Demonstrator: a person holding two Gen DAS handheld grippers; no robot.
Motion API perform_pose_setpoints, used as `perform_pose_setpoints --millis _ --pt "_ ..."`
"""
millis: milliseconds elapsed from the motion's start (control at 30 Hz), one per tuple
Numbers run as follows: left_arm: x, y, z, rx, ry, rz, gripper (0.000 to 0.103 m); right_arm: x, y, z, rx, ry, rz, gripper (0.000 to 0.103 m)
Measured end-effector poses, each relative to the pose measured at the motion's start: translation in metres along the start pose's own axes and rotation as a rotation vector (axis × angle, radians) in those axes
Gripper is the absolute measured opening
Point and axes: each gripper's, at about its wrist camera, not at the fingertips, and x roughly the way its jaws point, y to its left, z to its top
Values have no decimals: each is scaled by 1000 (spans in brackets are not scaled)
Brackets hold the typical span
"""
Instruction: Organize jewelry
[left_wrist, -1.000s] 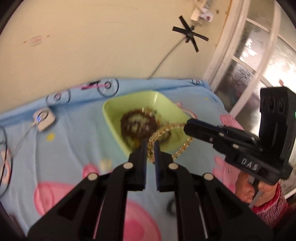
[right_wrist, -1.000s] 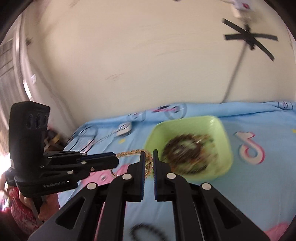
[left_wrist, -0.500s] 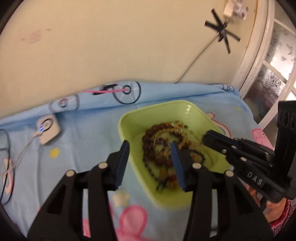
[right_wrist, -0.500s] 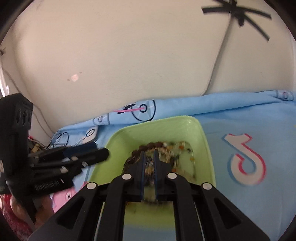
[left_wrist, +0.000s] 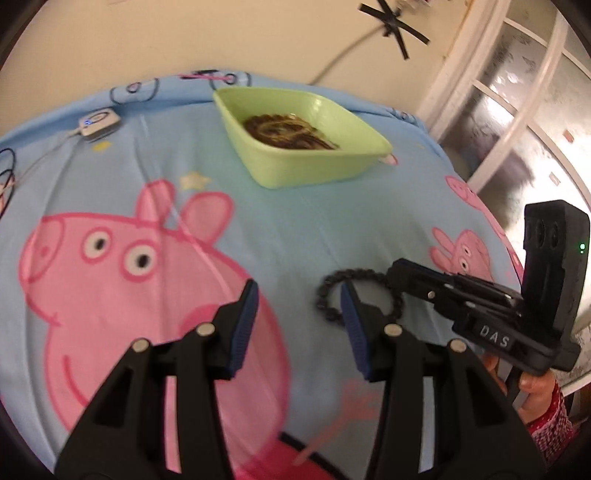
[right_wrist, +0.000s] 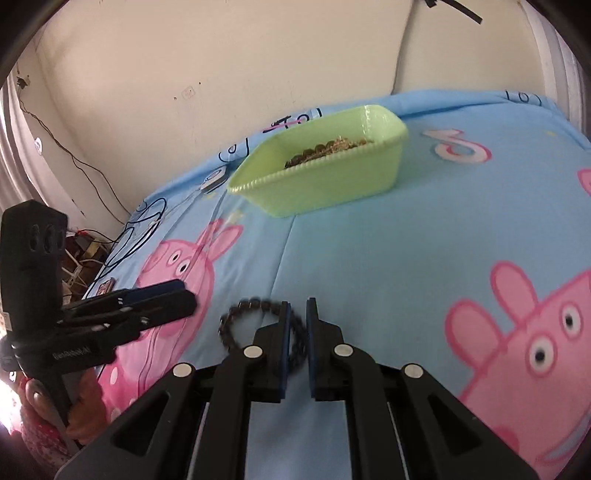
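Left wrist view, "DAS" label on right gripper (left_wrist: 397, 271), jaws closed and empty, beside black bead bracelet (left_wrist: 325, 295), left gripper (left_wrist: 299, 295) spread apart, empty, green tray (left_wrist: 306, 168) of beads beyond.

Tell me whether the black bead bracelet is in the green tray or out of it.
Out. The black bead bracelet lies as a loop on the blue cloth, well short of the green tray, which holds other beads.
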Motion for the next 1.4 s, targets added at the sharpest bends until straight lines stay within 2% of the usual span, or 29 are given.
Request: perform_pose_setpoints --millis 67,200,433,500,567,600,667,833,1067,1233,1400 --pt "8 -9 1 28 -1 22 44 -2 3 -2 -13 -8 -29 0" --pt "23 -16 -5 56 24 57 44 1 6 -3 -17 6 -32 0" --pt "20 -24 -14 119 -3 113 43 2 13 -2 -59 24 -43 2" --pt "20 -23 -13 119 -7 108 24 5 16 -2 -83 37 -69 2" --pt "19 -26 -17 130 -13 107 15 6 20 -4 -113 43 -94 2" --pt "18 -28 -18 140 -18 113 13 6 23 -5 -131 46 -107 2" --pt "16 -31 -22 149 -27 128 13 7 28 -7 -166 52 -134 0" --pt "2 -31 -34 133 -54 122 13 2 36 -18 -180 54 -115 0" --pt "-8 -29 -53 104 -23 77 12 -12 50 -47 -187 31 -81 0" --pt "-6 -28 -52 93 -29 68 12 -12 45 -45 -152 28 -50 0" --pt "-5 -32 -52 108 -30 91 13 -12 43 -45 -139 27 -34 0"
